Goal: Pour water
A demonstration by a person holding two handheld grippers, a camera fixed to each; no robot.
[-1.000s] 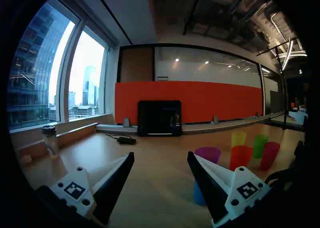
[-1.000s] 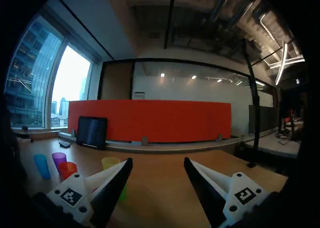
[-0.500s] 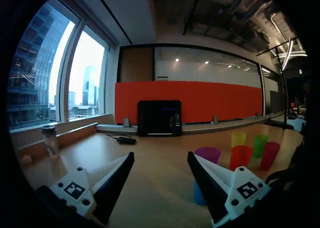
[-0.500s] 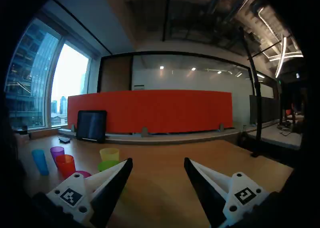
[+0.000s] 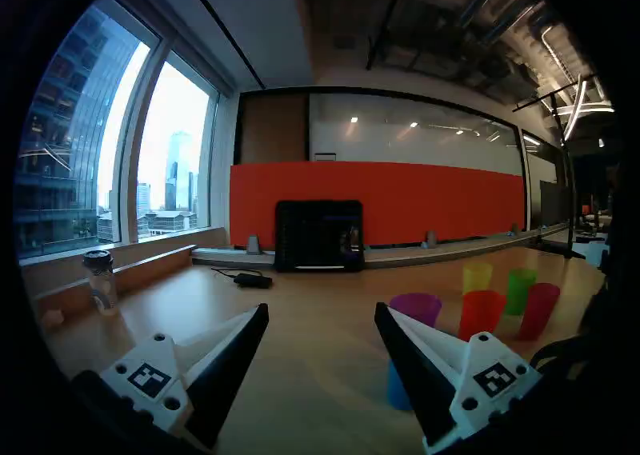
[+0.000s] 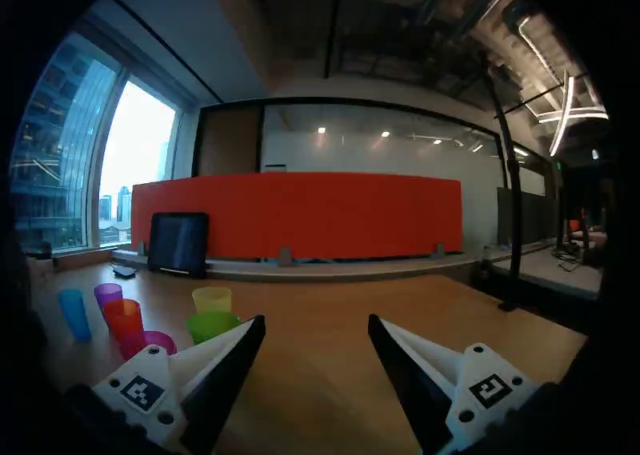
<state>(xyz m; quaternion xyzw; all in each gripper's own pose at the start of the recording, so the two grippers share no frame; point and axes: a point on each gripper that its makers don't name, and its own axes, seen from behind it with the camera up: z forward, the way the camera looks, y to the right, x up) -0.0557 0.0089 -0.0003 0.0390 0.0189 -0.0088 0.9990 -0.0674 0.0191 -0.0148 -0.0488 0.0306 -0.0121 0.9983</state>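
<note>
Several coloured plastic cups stand on a wooden table (image 5: 312,327). In the left gripper view a purple cup (image 5: 416,306), an orange cup (image 5: 481,311), a yellow cup (image 5: 477,277), a green cup (image 5: 521,288) and a magenta cup (image 5: 540,309) stand to the right, and a blue cup (image 5: 396,387) shows behind the right finger. My left gripper (image 5: 320,327) is open and holds nothing. In the right gripper view the blue cup (image 6: 74,314), purple cup (image 6: 108,297), orange cup (image 6: 124,319), magenta cup (image 6: 152,345), yellow cup (image 6: 212,299) and green cup (image 6: 212,325) stand at the left. My right gripper (image 6: 316,335) is open, empty.
A clear bottle with a dark lid (image 5: 99,282) stands by the window ledge at the left. A dark tablet (image 5: 319,235) leans against the orange partition (image 5: 400,199), with a small black device and cable (image 5: 252,280) in front. Another desk (image 6: 552,283) lies to the right.
The right gripper has risen or tilted, so the cups now sit higher and clear of its left finger. The left gripper has stayed still.
</note>
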